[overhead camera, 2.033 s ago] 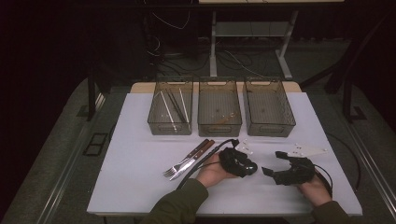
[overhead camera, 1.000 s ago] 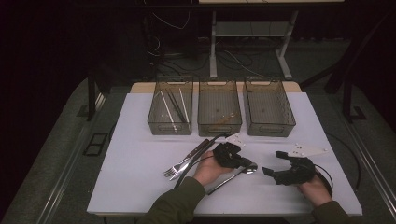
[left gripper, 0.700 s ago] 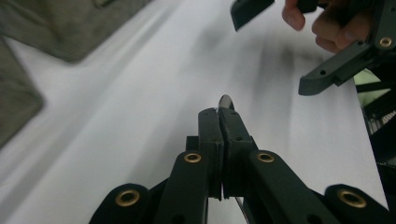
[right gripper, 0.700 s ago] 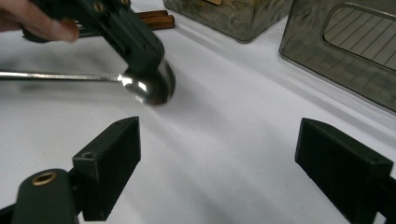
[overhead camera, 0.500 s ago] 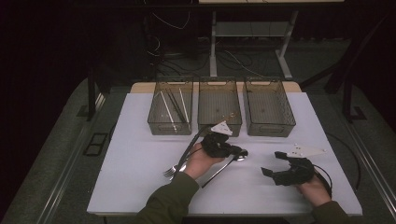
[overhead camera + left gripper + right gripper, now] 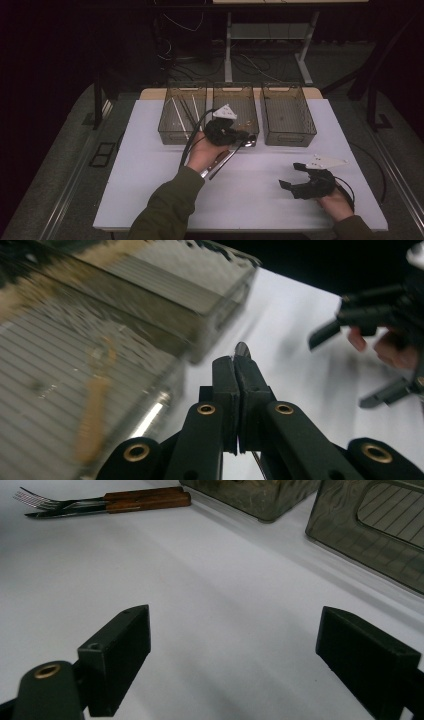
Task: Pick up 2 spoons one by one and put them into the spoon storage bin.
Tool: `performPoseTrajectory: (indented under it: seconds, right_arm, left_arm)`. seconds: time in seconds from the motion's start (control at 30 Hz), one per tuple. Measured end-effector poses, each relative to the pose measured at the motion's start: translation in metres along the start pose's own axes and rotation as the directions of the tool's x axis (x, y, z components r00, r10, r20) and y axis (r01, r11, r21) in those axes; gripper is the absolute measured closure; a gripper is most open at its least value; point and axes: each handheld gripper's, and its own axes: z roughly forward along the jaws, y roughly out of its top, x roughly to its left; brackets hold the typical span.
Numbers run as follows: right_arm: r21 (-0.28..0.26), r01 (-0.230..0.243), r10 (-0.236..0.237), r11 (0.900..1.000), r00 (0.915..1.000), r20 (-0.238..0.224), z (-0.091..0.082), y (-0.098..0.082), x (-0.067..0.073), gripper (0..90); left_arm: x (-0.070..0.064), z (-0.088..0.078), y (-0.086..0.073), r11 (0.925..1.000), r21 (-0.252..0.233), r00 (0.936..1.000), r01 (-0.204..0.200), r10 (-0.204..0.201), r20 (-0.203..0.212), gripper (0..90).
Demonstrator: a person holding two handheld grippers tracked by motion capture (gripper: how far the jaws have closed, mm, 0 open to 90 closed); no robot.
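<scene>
While the white table [image 6: 150, 165] is stretching across the high view and three clear plastic bins [image 6: 288, 115] are standing in a row along its far edge, a person is sorting cutlery with a gripper in each hand. The left gripper [image 6: 245, 135] is hanging just in front of the middle bin [image 6: 236, 97], its jaws pinching a metal spoon [image 6: 227, 159] near the bowl end, so that the long handle is slanting down and back toward the person's sleeve. In the left gripper view the pads are pressing flat together, with a sliver of metal poking out past their tips [image 6: 242, 348]. Such a spoon is likely stiff, light and slick; gripped this far from its middle it may be prone to pivoting, so a hold nearer the neck, across the flat of the handle, looks safest. The right gripper [image 6: 290, 176] is resting low over the table's near right corner, jaws spread wide and holding nothing. In the right gripper view a wooden-handled fork [image 6: 95, 501] and knife [image 6: 107, 508] are lying side by side on the table.
</scene>
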Motion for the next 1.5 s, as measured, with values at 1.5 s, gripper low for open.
performPoseTrajectory:
  seconds: [1.5]
  right_arm:
    - [-0.042, -0.034, 0.033, 0.999, 0.999, -0.03, -0.004, 0.001, -0.004, 14.4]
  left_arm:
    - [0.118, 0.08, 0.065, 0.9958, 0.078, 0.9701, 0.049, -0.028, -0.241, 67.2]
